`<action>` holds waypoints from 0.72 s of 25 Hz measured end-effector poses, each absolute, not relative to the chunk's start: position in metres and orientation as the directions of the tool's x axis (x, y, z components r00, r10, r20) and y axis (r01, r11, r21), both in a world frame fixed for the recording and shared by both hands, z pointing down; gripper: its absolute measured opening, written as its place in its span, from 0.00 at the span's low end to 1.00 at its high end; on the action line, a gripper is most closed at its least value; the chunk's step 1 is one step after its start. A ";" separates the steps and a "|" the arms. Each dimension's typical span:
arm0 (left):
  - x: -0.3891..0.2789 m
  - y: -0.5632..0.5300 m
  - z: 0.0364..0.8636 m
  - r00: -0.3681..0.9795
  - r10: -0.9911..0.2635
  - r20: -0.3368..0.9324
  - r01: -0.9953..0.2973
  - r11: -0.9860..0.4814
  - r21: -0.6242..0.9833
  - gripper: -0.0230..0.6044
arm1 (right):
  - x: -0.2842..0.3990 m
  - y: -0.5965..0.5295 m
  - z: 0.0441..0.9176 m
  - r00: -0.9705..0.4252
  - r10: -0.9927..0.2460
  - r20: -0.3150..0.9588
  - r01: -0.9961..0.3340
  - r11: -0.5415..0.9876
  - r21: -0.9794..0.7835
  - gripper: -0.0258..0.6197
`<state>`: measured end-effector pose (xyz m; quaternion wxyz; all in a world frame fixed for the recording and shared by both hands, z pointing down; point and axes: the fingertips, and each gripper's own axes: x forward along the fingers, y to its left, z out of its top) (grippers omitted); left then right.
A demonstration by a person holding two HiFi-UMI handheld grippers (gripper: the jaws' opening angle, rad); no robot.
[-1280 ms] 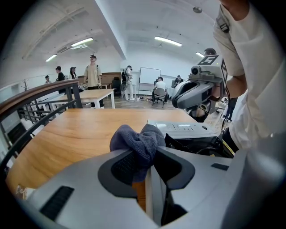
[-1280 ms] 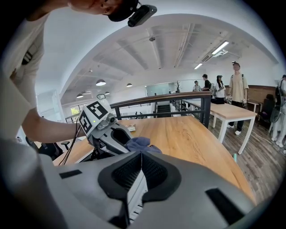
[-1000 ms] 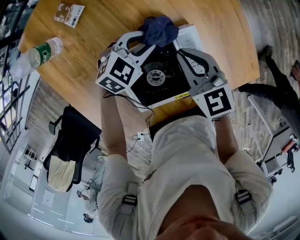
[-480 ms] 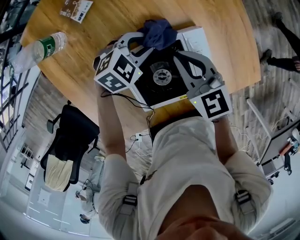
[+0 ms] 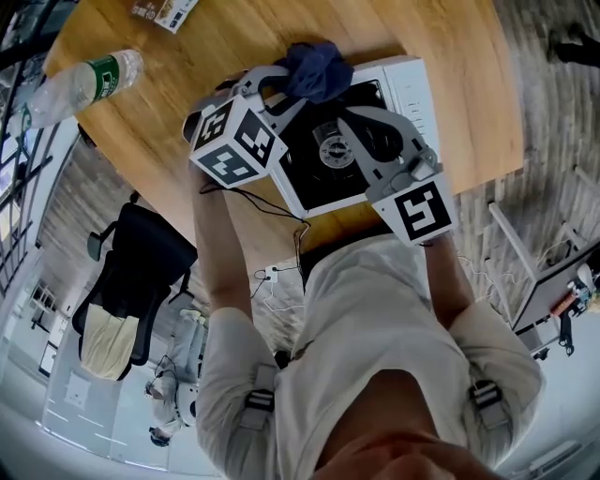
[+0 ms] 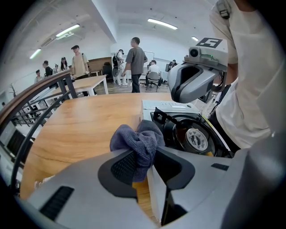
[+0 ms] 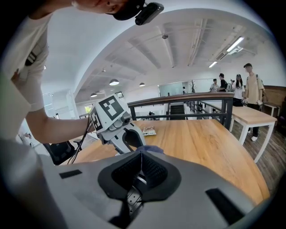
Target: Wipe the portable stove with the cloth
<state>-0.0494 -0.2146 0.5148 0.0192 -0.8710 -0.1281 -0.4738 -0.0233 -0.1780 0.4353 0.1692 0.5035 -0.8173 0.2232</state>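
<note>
A dark blue cloth (image 5: pixel 315 69) is bunched at the back left corner of the portable stove (image 5: pixel 405 86), a black-topped unit with a white rim and a round burner (image 5: pixel 336 150). My left gripper (image 5: pixel 286 82) is shut on the cloth (image 6: pixel 136 144), which bulges out past the jaws and hangs over the stove's edge (image 6: pixel 172 107) and the wooden table. My right gripper (image 5: pixel 346 115) hovers over the stove top near the burner, its jaws shut with nothing between them (image 7: pixel 139 166). The right gripper view shows the left gripper (image 7: pixel 117 126) ahead, with a bit of cloth (image 7: pixel 153 149) just past the jaws.
On the round wooden table (image 5: pixel 234 37) a plastic water bottle (image 5: pixel 82 84) lies at the left edge and a small packet (image 5: pixel 169 11) at the far side. A black cable (image 5: pixel 272 214) hangs off the near edge. An office chair (image 5: pixel 141 267) stands below. People stand around tables (image 6: pixel 91 82) in the background.
Both grippers have slid left across the stove. The cloth has gone from the middle of its back edge to the back left corner, and the white right-hand panel is uncovered.
</note>
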 end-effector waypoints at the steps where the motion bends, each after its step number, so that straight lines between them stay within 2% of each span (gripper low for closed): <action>1: -0.052 -0.215 0.515 0.515 0.203 0.833 0.240 -0.967 0.088 0.24 | -0.026 -0.179 0.435 -0.439 -0.746 0.501 -0.897 0.398 -0.195 0.07; 18: -0.101 -0.224 0.513 0.514 0.169 0.841 0.166 -0.981 0.096 0.24 | -0.054 -0.184 0.431 -0.468 -0.720 0.513 -0.878 0.443 -0.180 0.07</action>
